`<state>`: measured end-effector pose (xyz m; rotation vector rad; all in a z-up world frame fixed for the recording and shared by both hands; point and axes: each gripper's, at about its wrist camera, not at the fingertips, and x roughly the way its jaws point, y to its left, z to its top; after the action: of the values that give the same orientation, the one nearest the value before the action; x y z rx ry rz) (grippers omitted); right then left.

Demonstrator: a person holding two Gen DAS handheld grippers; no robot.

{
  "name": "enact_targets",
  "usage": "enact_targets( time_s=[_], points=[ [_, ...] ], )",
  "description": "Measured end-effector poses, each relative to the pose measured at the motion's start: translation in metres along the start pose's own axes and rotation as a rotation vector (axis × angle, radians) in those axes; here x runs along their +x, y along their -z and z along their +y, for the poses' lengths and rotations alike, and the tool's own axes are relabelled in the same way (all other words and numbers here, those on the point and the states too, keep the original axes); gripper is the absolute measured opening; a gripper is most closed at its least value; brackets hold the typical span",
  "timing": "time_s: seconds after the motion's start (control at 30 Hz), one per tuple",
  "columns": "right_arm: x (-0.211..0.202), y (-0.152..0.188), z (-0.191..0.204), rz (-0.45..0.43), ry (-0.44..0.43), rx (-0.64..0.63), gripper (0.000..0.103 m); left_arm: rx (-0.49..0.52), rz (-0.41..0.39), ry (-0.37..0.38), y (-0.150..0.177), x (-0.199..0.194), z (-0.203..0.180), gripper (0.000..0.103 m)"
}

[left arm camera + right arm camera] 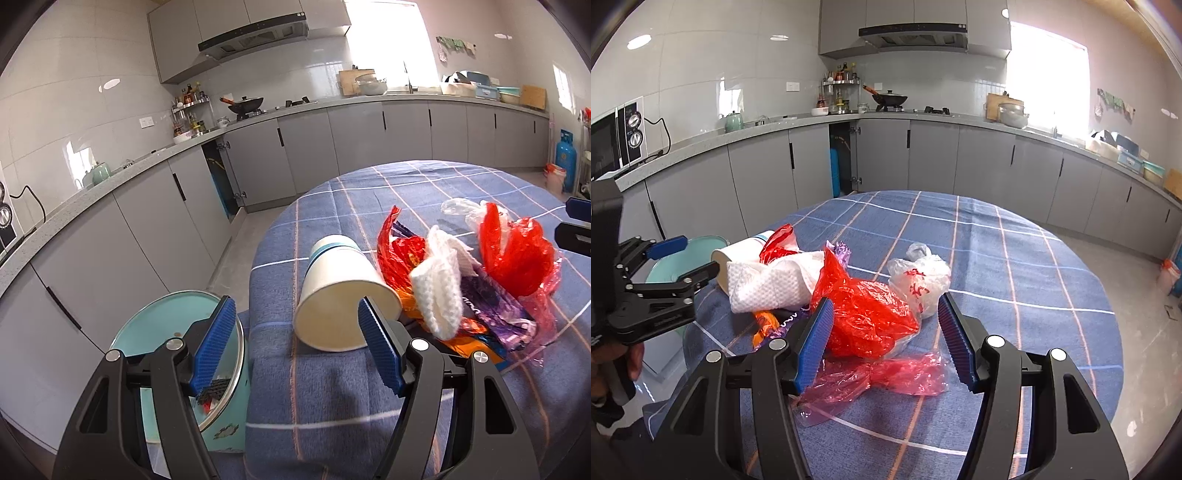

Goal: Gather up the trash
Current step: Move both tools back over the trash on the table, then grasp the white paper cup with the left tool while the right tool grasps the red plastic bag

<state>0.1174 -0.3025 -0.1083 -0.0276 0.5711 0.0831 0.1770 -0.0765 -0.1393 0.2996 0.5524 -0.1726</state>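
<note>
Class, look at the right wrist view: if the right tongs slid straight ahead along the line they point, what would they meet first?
Most likely the crumpled red plastic bag, lying on the table between the open right tongs. A white plastic bag sits just behind it; depth is hard to judge.

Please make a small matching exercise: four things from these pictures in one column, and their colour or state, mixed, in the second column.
Things:
1. paper cup
2. trash bin
3. paper towel
4. crumpled bag

States:
A. red plastic, on the tablecloth
B. lying on its side
C. white, folded, dimpled
D. light blue-green, beside the table

Pairs: 1-B, 2-D, 3-C, 4-A
</note>
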Motion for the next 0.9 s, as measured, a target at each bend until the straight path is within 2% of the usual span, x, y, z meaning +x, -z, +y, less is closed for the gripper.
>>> enact_targets(
  time_s=[0.07,0.13,0.2,0.27,0.3,0.4,0.43,0.63,0.9],
  points=[
    [0.001,0.0,-0.001,-0.004,-0.001,-0.001,0.059,-0.008,0.008,0.005,0.001,0.004,0.002,0.067],
    [0.003,0.0,-0.002,-0.004,0.001,0.001,0.059,-0.006,0.008,0.015,-0.002,0.008,0.002,0.058],
    [0.007,-0.001,-0.005,0.002,-0.002,0.016,0.059,0.006,0.008,0.025,-0.001,0.011,0.003,0.055],
    [0.01,-0.001,-0.005,0.003,-0.002,0.022,0.059,0.009,0.02,0.035,0.0,0.016,0.002,0.046],
    [0.011,-0.002,-0.005,0.003,-0.003,0.022,0.059,0.011,0.023,0.039,0.001,0.017,0.001,0.04],
    [0.012,-0.003,-0.004,0.003,-0.006,0.02,0.059,0.017,0.034,0.046,0.001,0.021,0.0,0.011],
    [0.013,-0.003,-0.004,0.004,-0.008,0.021,0.059,0.015,0.033,0.046,0.001,0.022,0.0,0.007],
    [0.018,-0.003,0.0,0.013,-0.019,0.027,0.059,0.008,0.019,0.037,-0.001,0.017,0.005,0.004],
    [0.023,-0.004,0.007,0.029,-0.086,0.014,0.059,0.012,-0.031,0.004,-0.003,-0.006,0.015,0.004]
  ],
)
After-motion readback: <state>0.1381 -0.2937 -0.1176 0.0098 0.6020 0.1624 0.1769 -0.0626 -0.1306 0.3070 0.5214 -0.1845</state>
